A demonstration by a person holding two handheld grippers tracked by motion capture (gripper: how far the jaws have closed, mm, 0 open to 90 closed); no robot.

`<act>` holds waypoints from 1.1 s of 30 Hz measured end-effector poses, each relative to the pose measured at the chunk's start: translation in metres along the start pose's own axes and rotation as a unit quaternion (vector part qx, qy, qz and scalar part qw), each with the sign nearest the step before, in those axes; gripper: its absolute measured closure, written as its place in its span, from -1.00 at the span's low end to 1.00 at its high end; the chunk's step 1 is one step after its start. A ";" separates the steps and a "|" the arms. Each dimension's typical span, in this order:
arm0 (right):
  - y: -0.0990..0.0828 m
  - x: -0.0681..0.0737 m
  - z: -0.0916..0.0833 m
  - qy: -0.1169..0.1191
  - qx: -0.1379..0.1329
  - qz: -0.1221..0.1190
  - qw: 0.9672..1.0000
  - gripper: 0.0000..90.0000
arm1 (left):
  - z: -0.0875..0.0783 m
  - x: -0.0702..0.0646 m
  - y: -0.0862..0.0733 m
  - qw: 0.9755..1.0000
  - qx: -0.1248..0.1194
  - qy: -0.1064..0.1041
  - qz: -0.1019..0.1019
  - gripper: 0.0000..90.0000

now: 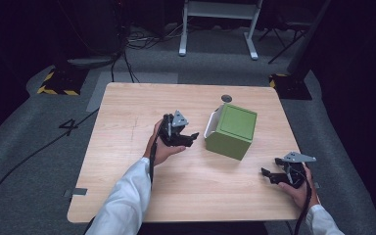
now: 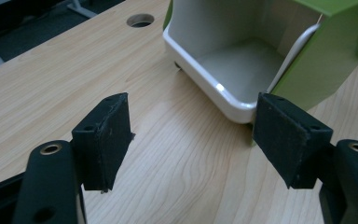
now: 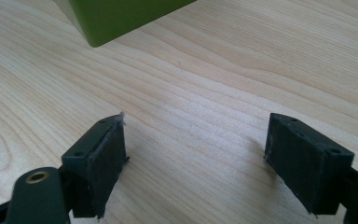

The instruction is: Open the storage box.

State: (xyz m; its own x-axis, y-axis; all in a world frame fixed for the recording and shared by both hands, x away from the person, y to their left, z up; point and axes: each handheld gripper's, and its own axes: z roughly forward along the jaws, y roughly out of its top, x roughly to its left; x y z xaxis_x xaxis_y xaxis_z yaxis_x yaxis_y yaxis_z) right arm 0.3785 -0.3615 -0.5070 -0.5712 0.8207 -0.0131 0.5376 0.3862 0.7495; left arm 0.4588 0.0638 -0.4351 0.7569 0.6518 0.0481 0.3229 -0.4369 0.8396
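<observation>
Left gripper [image 1: 190, 137]: jaws spread wide, nothing held, aimed at the open white drawer [image 2: 223, 70] of the green box [image 1: 231, 130], just beside its front lip. Right gripper [image 1: 270, 175]: jaws spread, nothing held, set near the table's right front, apart from the box. Step judged: approach, no contact yet made; the drawer is seen pulled out and appears bare inside. Next move judged to call for the left jaws to be brought to the drawer's lip, the box perhaps being steadied by the right. Surface: pale wood-grain table [image 1: 127, 161] with a round cable hole [image 1: 226, 98]. Room: dim, grey carpet, trailing cables, a white frame behind
</observation>
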 end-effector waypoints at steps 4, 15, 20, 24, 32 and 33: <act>0.000 0.000 0.000 0.001 0.000 0.000 1.000 -0.54 | 0.010 -0.003 0.011 1.000 -0.006 -0.007 -0.003 -0.37; 0.000 0.000 0.000 0.001 0.000 0.000 1.000 -0.54 | 0.041 -0.013 0.022 1.000 0.004 -0.003 -0.003 -0.44; -0.001 0.000 -0.001 0.003 0.000 -0.002 1.000 -0.54 | 0.047 -0.010 0.022 1.000 0.002 -0.008 -0.016 -0.49; -0.001 0.000 -0.001 0.004 0.000 -0.003 1.000 -0.54 | 0.050 -0.005 0.018 0.999 -0.005 -0.012 -0.036 -0.49; -0.001 0.000 -0.001 0.005 0.000 -0.003 1.000 -0.54 | 0.060 0.003 0.017 0.998 0.003 -0.004 -0.063 -0.43; -0.001 0.000 -0.001 0.005 0.000 -0.003 1.000 -0.54 | 0.063 0.002 0.018 0.998 0.010 -0.001 -0.056 -0.43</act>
State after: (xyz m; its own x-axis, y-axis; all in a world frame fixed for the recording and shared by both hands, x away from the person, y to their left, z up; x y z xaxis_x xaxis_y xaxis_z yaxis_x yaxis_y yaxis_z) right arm 0.3772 -0.3621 -0.5070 -0.5801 0.8145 -0.0115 0.5346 0.3913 0.7491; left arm 0.5014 0.0179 -0.4536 0.7165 0.6961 -0.0454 0.4155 -0.3736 0.8293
